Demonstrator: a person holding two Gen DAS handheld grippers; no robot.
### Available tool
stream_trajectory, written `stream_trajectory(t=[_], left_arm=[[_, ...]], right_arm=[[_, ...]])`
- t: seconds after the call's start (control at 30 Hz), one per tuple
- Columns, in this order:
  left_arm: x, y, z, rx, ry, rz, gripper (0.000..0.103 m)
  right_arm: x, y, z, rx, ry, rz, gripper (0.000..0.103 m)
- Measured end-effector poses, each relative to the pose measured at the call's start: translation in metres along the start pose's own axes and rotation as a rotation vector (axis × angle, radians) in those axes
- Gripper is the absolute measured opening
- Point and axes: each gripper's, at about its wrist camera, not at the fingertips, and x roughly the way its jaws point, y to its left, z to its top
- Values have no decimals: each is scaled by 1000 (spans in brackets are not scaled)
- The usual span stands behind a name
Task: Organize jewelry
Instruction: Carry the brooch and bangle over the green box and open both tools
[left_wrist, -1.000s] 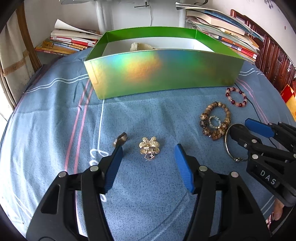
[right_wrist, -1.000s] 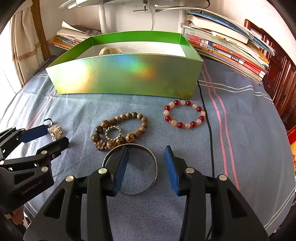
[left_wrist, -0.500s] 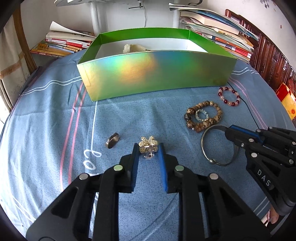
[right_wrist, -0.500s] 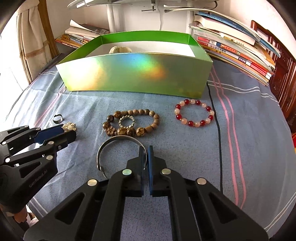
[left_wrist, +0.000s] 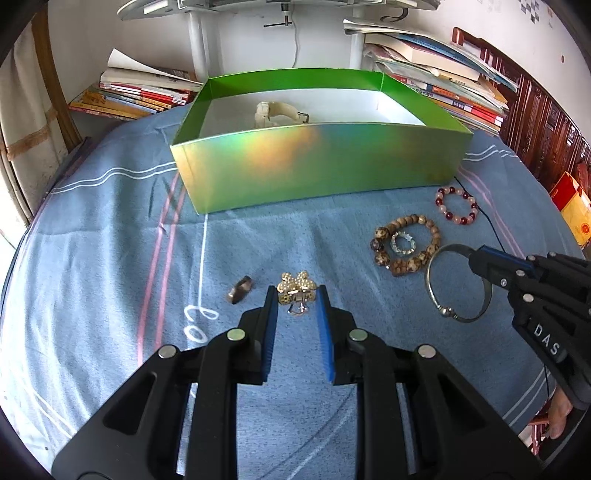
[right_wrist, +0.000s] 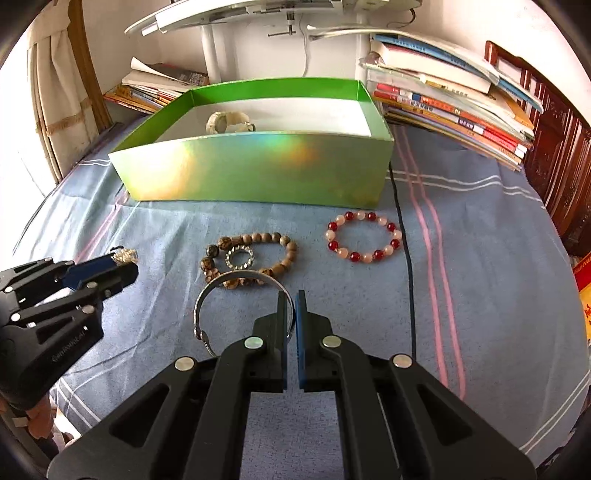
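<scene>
Pearl-studded gold brooch (left_wrist: 297, 290) sits pinched between the left gripper (left_wrist: 295, 295)'s blue pads, a small dark ring (left_wrist: 240, 289) just to its left. The right gripper (right_wrist: 291, 301) is pressed together on the silver bangle (right_wrist: 221, 295)'s rim. Ahead, wooden bead bracelet (right_wrist: 258, 254) and red bead bracelet (right_wrist: 364, 236) lie before the green box (right_wrist: 258, 173); bare blue cloth (left_wrist: 110, 229) spreads leftward.

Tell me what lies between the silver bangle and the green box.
In the right wrist view, the brown bead bracelet with a small sparkly ring inside its loop lies between the silver bangle and the green box; beyond it, bare blue cloth.
</scene>
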Motion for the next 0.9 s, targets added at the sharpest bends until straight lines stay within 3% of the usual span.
stream_trajectory(t=[0.23, 0.47, 0.63, 0.9], left_arm=[[-20, 12, 20, -21, -57, -2, 21], [-42, 24, 85, -16, -185, 5, 21], [-2, 37, 137, -36, -132, -1, 21], [65, 30, 154, -22, -6, -24, 21]], right_arm=[[-36, -1, 28, -15, -119, 1, 4], [-50, -13, 102, 17, -251, -16, 5], [2, -16, 144, 59, -176, -49, 5], [66, -20, 149, 85, -55, -70, 7]])
